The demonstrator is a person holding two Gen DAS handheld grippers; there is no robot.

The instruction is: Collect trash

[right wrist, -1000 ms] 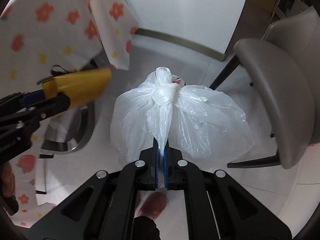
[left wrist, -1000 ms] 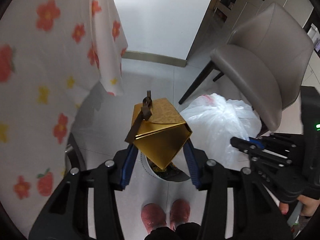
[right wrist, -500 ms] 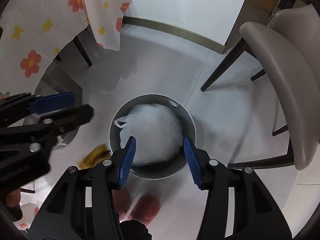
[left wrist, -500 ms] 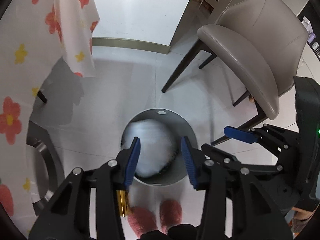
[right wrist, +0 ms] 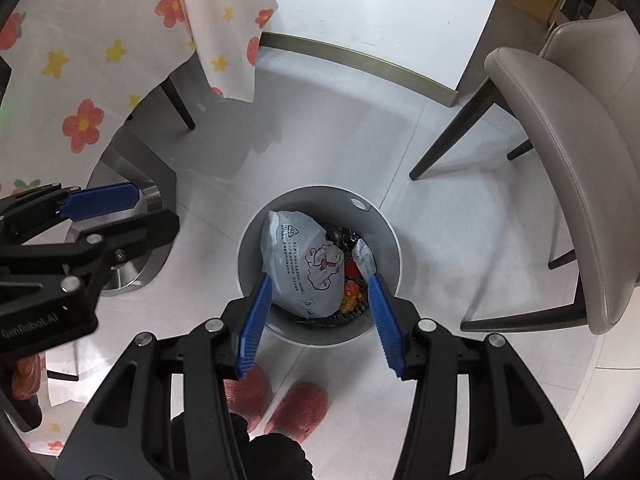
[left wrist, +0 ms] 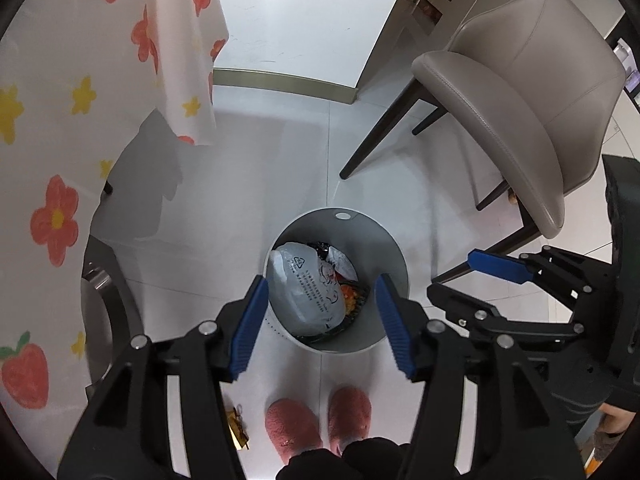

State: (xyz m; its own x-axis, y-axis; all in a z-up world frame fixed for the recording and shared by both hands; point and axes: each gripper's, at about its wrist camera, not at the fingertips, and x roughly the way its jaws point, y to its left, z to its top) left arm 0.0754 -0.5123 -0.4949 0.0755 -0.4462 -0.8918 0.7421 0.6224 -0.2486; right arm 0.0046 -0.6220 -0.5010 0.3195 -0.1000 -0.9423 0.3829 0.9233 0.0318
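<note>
Inside the upright bin point(right wrist: 384, 248), printed bag point(right wrist: 304, 268) lengthwise, leaning.

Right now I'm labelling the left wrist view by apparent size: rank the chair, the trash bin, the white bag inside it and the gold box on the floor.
1. chair
2. trash bin
3. white bag
4. gold box, mostly hidden behind the left gripper, so its rank is unsure.

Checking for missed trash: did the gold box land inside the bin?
No, the gold box lies on the floor beside the slippers, outside the bin.
</note>
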